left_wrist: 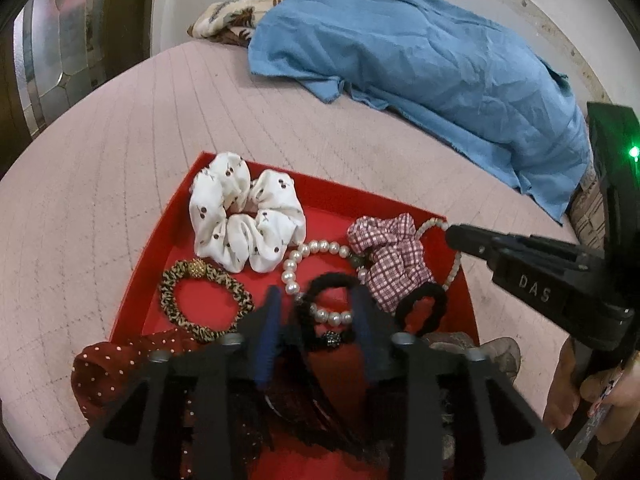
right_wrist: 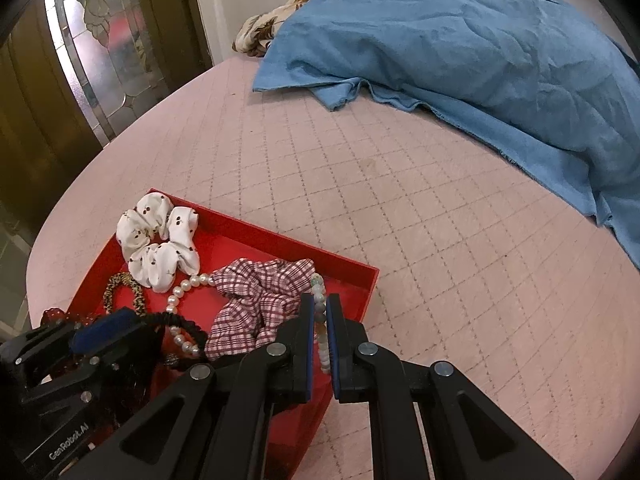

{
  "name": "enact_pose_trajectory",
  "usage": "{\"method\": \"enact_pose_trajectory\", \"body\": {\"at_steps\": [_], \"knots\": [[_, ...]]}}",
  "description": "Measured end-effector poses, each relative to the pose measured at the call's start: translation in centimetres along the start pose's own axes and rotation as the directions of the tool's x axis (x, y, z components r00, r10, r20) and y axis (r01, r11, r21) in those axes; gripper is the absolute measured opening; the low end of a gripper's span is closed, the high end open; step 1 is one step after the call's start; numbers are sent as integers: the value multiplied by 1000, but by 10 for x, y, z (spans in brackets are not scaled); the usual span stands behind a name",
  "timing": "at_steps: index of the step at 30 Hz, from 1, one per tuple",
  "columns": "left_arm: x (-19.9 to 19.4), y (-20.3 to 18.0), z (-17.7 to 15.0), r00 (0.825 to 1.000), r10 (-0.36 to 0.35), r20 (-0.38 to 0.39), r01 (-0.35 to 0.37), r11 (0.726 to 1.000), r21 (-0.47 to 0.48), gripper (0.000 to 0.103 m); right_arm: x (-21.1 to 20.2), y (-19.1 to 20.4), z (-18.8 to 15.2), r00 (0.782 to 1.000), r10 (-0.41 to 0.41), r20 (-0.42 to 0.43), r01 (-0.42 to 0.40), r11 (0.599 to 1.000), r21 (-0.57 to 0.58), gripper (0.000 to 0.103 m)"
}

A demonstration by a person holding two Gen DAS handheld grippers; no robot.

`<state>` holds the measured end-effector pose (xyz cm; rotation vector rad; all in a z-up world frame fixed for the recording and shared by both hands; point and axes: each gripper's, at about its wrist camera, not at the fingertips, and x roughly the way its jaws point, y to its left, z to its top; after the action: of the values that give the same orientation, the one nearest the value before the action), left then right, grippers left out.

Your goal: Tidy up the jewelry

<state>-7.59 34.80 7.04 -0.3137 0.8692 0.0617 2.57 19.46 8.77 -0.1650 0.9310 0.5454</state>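
The left gripper [left_wrist: 316,312] is hanging low over the red tray [left_wrist: 168,248], which is sitting on a pink quilted bed [right_wrist: 400,208]. Its jaws are standing partly spread, and a black hair tie [left_wrist: 320,280] threaded with a pearl bracelet [left_wrist: 296,264] is lying in the gap between them; neither pad is pressing on it, as far as I can see.

The right gripper [right_wrist: 320,312] is reaching in at the tray's far right side. Its jaws are nearly pressed together and are pinching a string of pale beads [right_wrist: 319,296], which is running up between the blue pads and curving over beside the checked scrunchie [right_wrist: 256,300].

A white scrunchie with cherries [left_wrist: 244,224] is sitting in the tray's far corner, a leopard-print hair band [left_wrist: 204,300] near the left wall, and a second black hair tie [left_wrist: 424,304] just beside the checked scrunchie. A dark red dotted scrunchie [left_wrist: 116,368] is hanging over the near left edge. A blue cloth [right_wrist: 460,52] is lying crumpled farther back on the bed.
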Motion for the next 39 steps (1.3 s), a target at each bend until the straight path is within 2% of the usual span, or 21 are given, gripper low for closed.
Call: {"method": "enact_pose_trajectory", "body": {"at_steps": [1,4,6,9,13,17,20,23,27,29,31,33,36,38,39], "knots": [[-2,0,0,1000,7,12,-7,1000,-2,51,-1,0,-1,1000,2,1,-2,1000,0,7],[-4,2,2,999,20,31,-20,1000,-5,55,-4,2,-1,1000,7,4,-7,1000,3,9],[-5,2,2,999,25,34,-25,1000,-8,60,-7,1,-2,1000,7,12,-8,1000,11,21],[-8,2,1,999,28,45,-28,1000,-6,61,-14,1,-3,1000,11,28,-11,1000,19,33],[-12,0,0,997,40,66,-41,999,8,65,-21,1,-4,999,13,40,-14,1000,25,34],[-17,-3,-2,995,53,81,-56,998,28,68,-30,-2,-8,998,17,54,-19,999,42,42],[-21,-4,-5,993,69,98,-74,996,45,70,-39,-5,-13,998,19,66,-22,998,57,44],[-25,-6,-9,990,87,114,-95,994,62,71,-48,-9,-21,997,15,79,-20,998,63,45],[-32,-8,-15,985,107,136,-119,990,82,71,-63,-12,-37,994,-1,107,-6,998,65,55],[-38,-11,-19,978,128,165,-144,986,89,71,-71,-16,-48,993,-6,118,-2,998,68,55],[-46,-14,-24,965,158,210,-181,979,97,71,-80,-20,-63,992,-9,129,-1,997,79,55],[-57,-21,-30,939,202,277,-241,964,113,75,-89,-24,-77,990,-14,140,1,996,90,56],[-72,-31,-39,893,257,369,-317,942,113,85,-103,-30,-97,987,-31,156,16,995,97,56],[-87,-38,-50,849,286,445,-359,929,87,90,-112,-32,-108,985,-44,169,28,995,96,56],[-93,-39,-53,837,288,466,-362,929,74,93,-118,-33,-115,982,-53,180,37,995,93,57]]}}
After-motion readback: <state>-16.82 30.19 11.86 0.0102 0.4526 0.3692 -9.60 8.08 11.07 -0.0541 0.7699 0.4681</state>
